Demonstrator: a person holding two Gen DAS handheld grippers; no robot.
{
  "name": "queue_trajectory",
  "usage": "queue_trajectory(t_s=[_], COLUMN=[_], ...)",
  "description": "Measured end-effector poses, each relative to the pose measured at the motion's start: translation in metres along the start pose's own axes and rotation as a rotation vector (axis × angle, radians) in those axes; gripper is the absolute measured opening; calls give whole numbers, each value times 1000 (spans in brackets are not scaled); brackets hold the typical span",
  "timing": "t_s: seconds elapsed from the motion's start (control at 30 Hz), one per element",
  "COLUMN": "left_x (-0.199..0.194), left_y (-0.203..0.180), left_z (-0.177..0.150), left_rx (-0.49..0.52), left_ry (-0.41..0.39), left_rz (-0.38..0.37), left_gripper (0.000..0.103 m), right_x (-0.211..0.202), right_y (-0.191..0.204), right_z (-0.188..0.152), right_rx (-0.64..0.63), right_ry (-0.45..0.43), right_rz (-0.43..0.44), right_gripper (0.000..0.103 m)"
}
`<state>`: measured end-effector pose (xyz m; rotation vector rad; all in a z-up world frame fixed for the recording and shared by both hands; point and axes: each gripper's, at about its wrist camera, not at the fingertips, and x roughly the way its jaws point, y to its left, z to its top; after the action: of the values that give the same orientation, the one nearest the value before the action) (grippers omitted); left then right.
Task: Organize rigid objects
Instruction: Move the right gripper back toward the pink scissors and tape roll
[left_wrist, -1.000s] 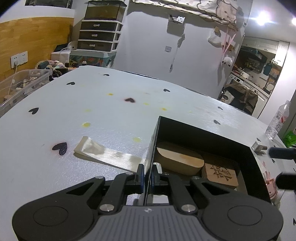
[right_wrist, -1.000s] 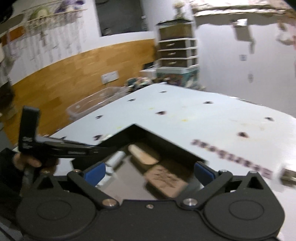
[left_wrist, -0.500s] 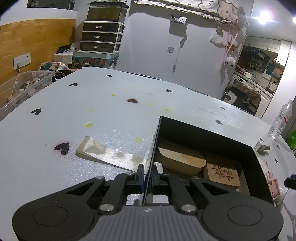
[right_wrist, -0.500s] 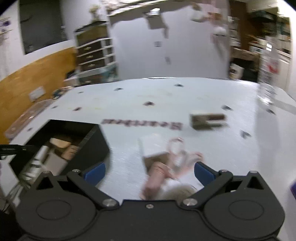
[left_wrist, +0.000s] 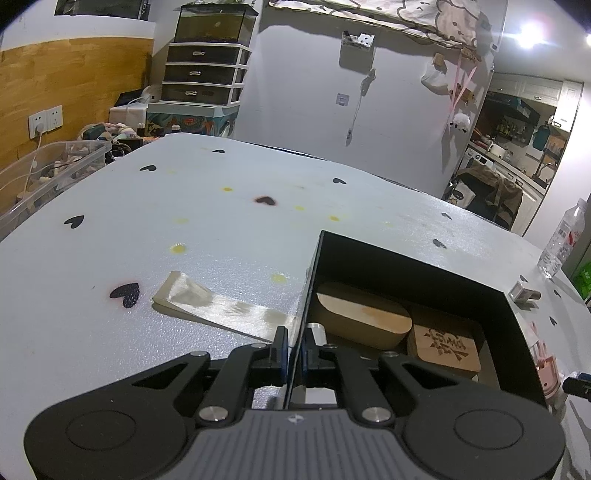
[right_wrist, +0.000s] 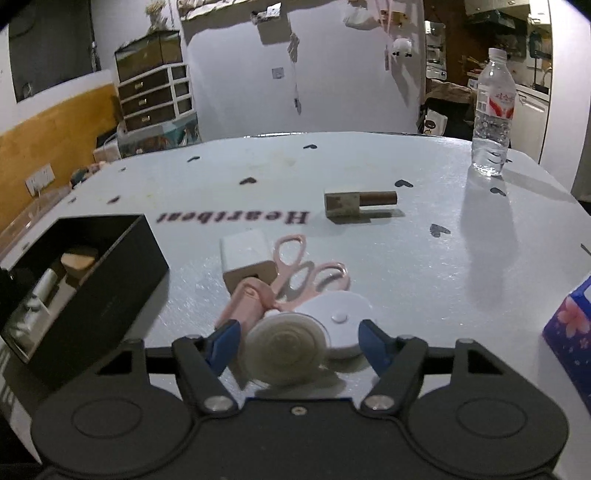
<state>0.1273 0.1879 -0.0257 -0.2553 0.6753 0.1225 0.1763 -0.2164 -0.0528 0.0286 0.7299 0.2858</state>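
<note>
Black plastic forms both hand-held grippers. The left gripper has its jaws pinched nearly together on the thin left wall of a black box, one finger outside the wall and one inside. Within the box lie a rounded wooden block, a square wooden tile carved with a character, and a small white cylinder close to the inner finger. Just outside that wall a strip of pale ribbon lies flat on the white table, which is dotted with black hearts. The right gripper, with blue pads, has just been closing but its jaws stand apart, pressing on nothing; between them sits a cream round disc that overlaps a white round case. Just beyond these are pink scissors, their blades in a pink sheath, touching a white cube. Farther off lies a small wooden block with a dowel, and a water bottle stands near the table's far right edge. The black box sits to the left of this pile, apart from it.
</note>
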Motion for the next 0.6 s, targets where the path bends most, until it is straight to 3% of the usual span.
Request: queue_trajectory(t_s=[0.23, 0.37, 0.6], left_x=[0, 0, 0], left_y=[0, 0, 0], left_z=[0, 0, 0], left_rx=[0, 1, 0], left_ry=[1, 1, 1], left_rz=[-2, -2, -2], left_gripper=[7, 7, 7], right_x=[7, 4, -13], right_y=[4, 4, -3], right_z=[-2, -1, 11], right_rx=[-30, -25, 21], right_ry=[17, 14, -60], right_rz=[33, 39, 47], right_gripper=[56, 54, 50])
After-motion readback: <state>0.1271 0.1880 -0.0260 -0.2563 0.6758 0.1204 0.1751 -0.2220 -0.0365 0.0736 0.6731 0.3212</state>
